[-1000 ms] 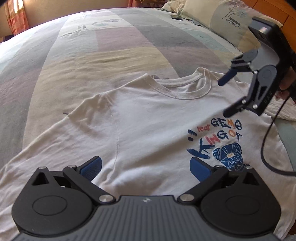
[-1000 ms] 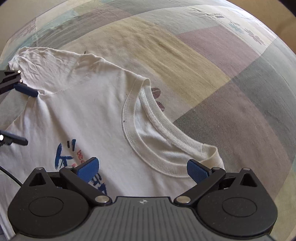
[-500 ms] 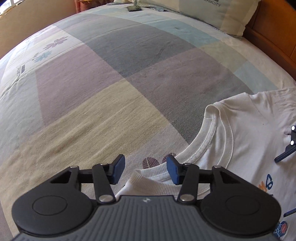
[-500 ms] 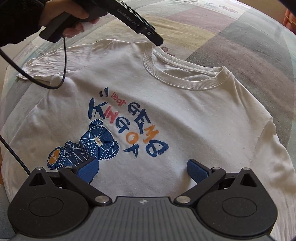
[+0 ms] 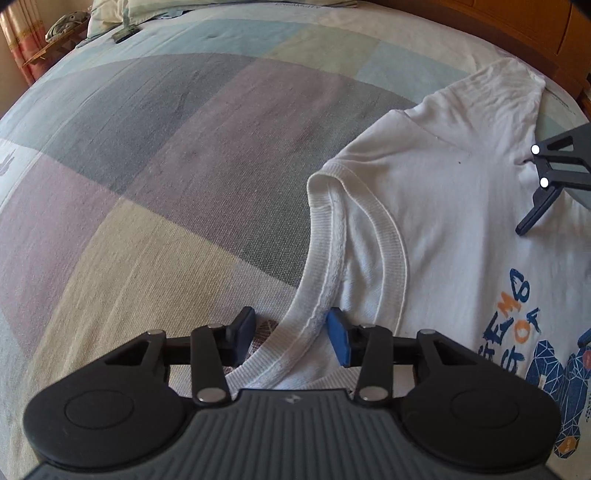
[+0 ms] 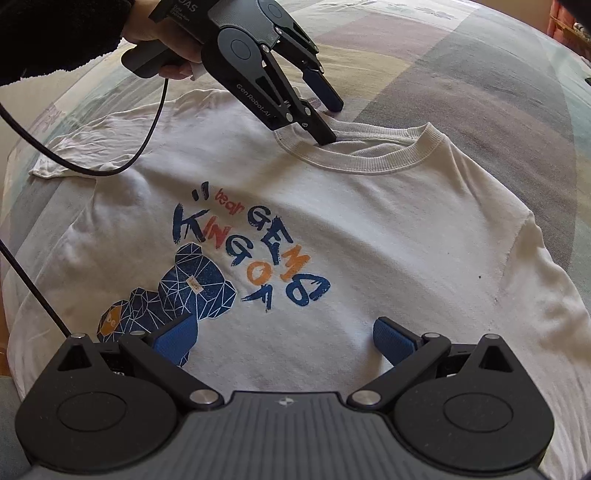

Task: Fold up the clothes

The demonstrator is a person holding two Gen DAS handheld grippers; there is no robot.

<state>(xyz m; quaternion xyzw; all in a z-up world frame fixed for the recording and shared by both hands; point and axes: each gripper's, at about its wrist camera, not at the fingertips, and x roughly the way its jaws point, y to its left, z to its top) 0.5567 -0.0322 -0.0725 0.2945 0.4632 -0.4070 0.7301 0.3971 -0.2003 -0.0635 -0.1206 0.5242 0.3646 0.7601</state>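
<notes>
Where the white cotton T-shirt [image 6: 369, 236] with its blue, red and orange lettering and faceted blue bear print lies face up, the surface under it is a wide bed [image 5: 155, 177] covered by a woven bedspread in large blocks of grey, mauve, pale yellow and light blue. Shirt sits flat, collar toward the far side in the right wrist view, both short sleeves spread out. Left tongs [image 5: 291, 338], black with blue pads, have just been closing and now straddle the ribbed neckband [image 5: 332, 266]: one pad lies inside the neck opening against the band, the other stands outside over the bedspread, not yet pressing. A hand [image 6: 166, 40] in a dark sleeve grips their handle; a black cable [image 6: 122, 147] trails across the left shoulder of the shirt. Right tongs [image 6: 284, 339] stand wide apart above the lower chest, nothing between them. Room: cream pillows [image 5: 110, 14] at the head of the bed, orange-brown wooden furniture [image 5: 554, 33] along one side, a reddish patterned curtain [image 5: 18, 44] in the far corner. Sunlight falls in patches over the bedspread.
</notes>
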